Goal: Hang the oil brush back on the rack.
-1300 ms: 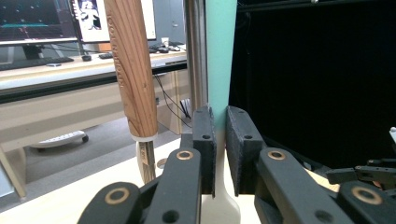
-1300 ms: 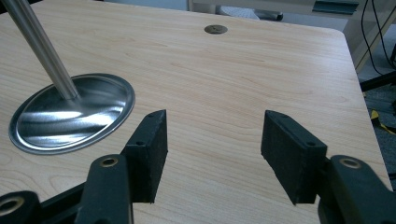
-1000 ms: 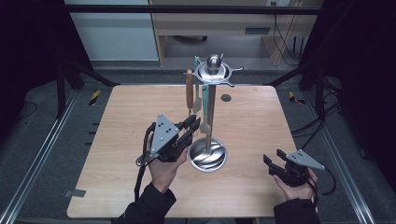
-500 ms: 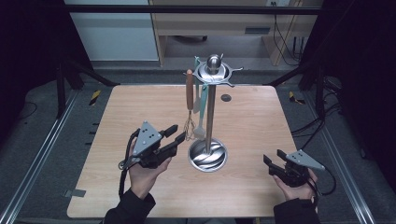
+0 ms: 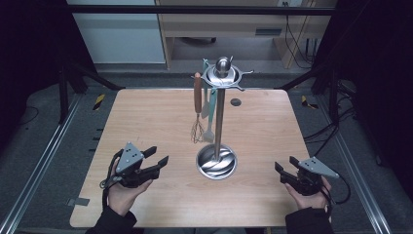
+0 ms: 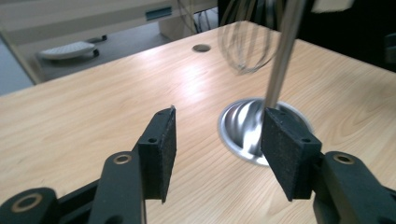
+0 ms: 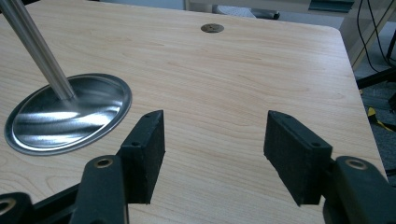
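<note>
A steel utensil stand (image 5: 217, 122) rises from its round base (image 5: 216, 163) in the middle of the table. From its top ring hang a wooden-handled whisk (image 5: 197, 100) and a pale spatula (image 5: 209, 114). My left gripper (image 5: 158, 155) is low at the front left, apart from the stand. Its jaws have just been opening and hold nothing. In the left gripper view the gripper (image 6: 217, 140) points at the base (image 6: 240, 126), the pole (image 6: 282, 56) and the whisk (image 6: 243, 42). My right gripper (image 5: 285, 164) rests open and empty at the front right. The right gripper view has that gripper (image 7: 215, 144) beside the base (image 7: 70, 116).
The wooden table (image 5: 146, 117) has a small round hole (image 5: 235, 102) behind the stand, which shows in the right gripper view as the hole (image 7: 212, 28). Dark frame rails run along both sides. A shelf unit stands beyond the far edge.
My left gripper drew back from the stand's pole toward the front left and sank toward the table. Its jaws went from shut to open. The right gripper kept still.
</note>
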Demonstrator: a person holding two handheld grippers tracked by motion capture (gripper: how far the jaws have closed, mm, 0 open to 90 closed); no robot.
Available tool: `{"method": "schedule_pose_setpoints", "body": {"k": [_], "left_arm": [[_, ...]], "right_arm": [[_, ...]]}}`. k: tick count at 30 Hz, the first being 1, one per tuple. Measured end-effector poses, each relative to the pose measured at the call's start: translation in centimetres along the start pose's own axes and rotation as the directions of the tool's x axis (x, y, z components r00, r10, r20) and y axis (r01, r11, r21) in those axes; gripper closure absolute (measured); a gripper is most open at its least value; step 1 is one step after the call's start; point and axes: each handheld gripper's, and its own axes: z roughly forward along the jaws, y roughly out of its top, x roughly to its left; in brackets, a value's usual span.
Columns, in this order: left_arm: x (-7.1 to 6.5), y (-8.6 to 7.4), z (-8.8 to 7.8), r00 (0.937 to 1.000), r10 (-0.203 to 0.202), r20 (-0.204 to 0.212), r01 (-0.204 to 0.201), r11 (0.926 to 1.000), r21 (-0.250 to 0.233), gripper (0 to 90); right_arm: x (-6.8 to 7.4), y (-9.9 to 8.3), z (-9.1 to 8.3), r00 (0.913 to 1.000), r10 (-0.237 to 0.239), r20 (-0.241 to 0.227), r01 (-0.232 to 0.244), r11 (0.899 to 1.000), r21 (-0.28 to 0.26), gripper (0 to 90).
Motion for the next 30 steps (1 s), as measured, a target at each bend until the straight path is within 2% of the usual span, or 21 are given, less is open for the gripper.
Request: {"method": "schedule_pose_setpoints", "body": {"k": [2,3,6,7,8,14,23,24,28,30], "left_arm": [[0.4,-0.4,-0.1,1.0,-0.007,-0.006,0.007,1.0,0.007,44.3],[1.1,-1.2,-0.2,0.9995,-0.025,-0.019,0.025,0.9996,0.015,44.0],[1.7,-2.0,-0.2,0.9989,-0.033,-0.034,0.034,0.9989,0.033,42.8],[2.5,-2.7,-0.3,0.9979,-0.038,-0.052,0.041,0.998,0.047,42.3],[2.5,-2.7,-0.3,0.9979,-0.038,-0.052,0.041,0.998,0.047,41.9],[4.8,-5.5,-0.4,0.9911,-0.081,-0.105,0.092,0.9913,0.095,39.5],[6.8,-7.8,-1.1,0.9837,-0.078,-0.162,0.099,0.9863,0.131,35.6],[7.3,-8.4,-1.3,0.98,-0.087,-0.179,0.112,0.9842,0.137,35.6],[8.2,-9.2,-1.5,0.9709,-0.121,-0.206,0.153,0.977,0.148,35.8],[8.3,-9.3,-1.5,0.9699,-0.123,-0.21,0.157,0.976,0.151,35.9]], "right_arm": [[0.0,0.0,0.0,1.0,0.005,-0.003,-0.005,1.0,0.002,38.7],[0.0,0.0,0.0,1.0,0.005,-0.003,-0.005,1.0,0.002,38.4],[0.0,-0.1,0.0,1.0,0.0,0.001,0.0,1.0,0.004,38.2],[0.0,-0.1,0.1,1.0,0.0,0.001,0.0,1.0,0.004,38.0],[0.0,-0.1,0.1,1.0,0.0,0.001,0.0,1.0,0.004,38.0],[-0.1,-0.2,0.1,1.0,0.009,0.0,-0.009,1.0,0.017,37.3],[-0.2,-0.5,0.3,0.9999,0.01,0.006,-0.01,0.999,0.042,35.5],[-0.2,-0.5,0.4,0.9999,0.011,0.008,-0.011,0.999,0.046,35.3],[-0.3,-0.6,0.4,0.9999,0.016,0.004,-0.016,0.999,0.046,35.1],[-0.3,-0.6,0.4,0.9999,0.016,0.003,-0.016,0.999,0.046,35.0]]}}
